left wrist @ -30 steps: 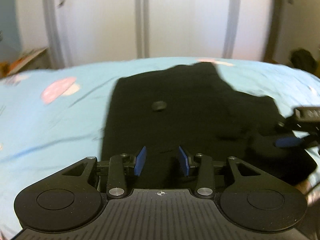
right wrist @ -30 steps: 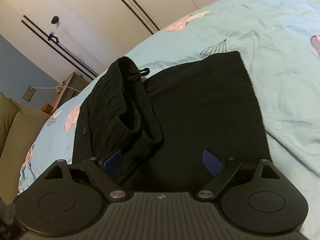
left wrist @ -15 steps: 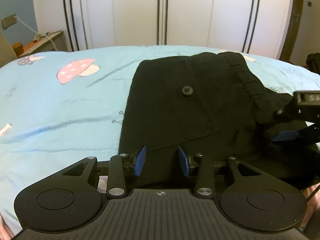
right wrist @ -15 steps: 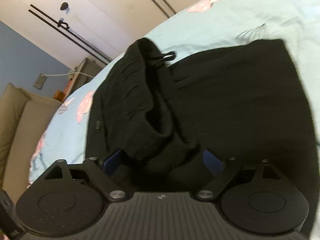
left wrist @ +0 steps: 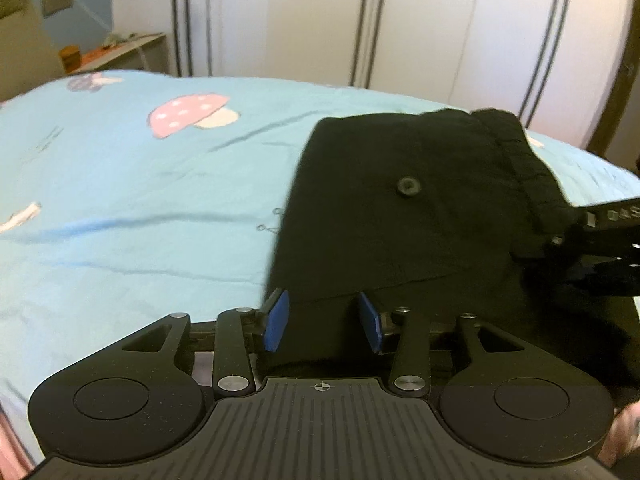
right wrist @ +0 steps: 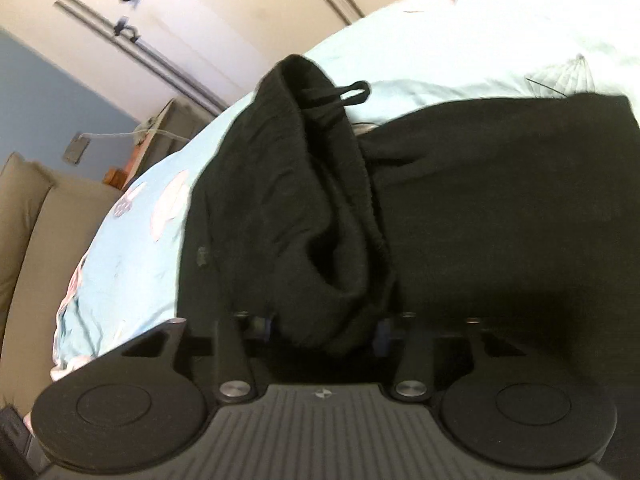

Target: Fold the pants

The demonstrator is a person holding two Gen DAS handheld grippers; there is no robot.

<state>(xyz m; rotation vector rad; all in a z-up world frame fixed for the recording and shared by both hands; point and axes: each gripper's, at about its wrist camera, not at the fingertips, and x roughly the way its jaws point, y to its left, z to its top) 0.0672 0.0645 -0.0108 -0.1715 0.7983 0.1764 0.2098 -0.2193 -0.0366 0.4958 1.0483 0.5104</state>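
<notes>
A pair of black cloth pants [left wrist: 384, 216] lies partly folded on the light-blue bedsheet printed with pink mushrooms [left wrist: 120, 200], its near edge running under both my tools. My left gripper [left wrist: 322, 322] hangs low over that near edge, its blue-padded fingers [left wrist: 276, 320] standing apart with black cloth between them; the pads do not press it, so those jaws are open. A round black button [left wrist: 408, 187] sits on the flat panel ahead of it. My right gripper [right wrist: 322, 328] comes in from the right side of the left view [left wrist: 592, 256]. In its own view a bunched, ribbed fold of the waistband [right wrist: 320, 184] fills the gap between the fingers, which have drawn in against the wad: I am clamped on the pants there. A drawstring loop [right wrist: 352, 92] pokes out at the far end of that fold. White wardrobe doors with dark stripes [left wrist: 400, 20] stand behind the bed.
</notes>
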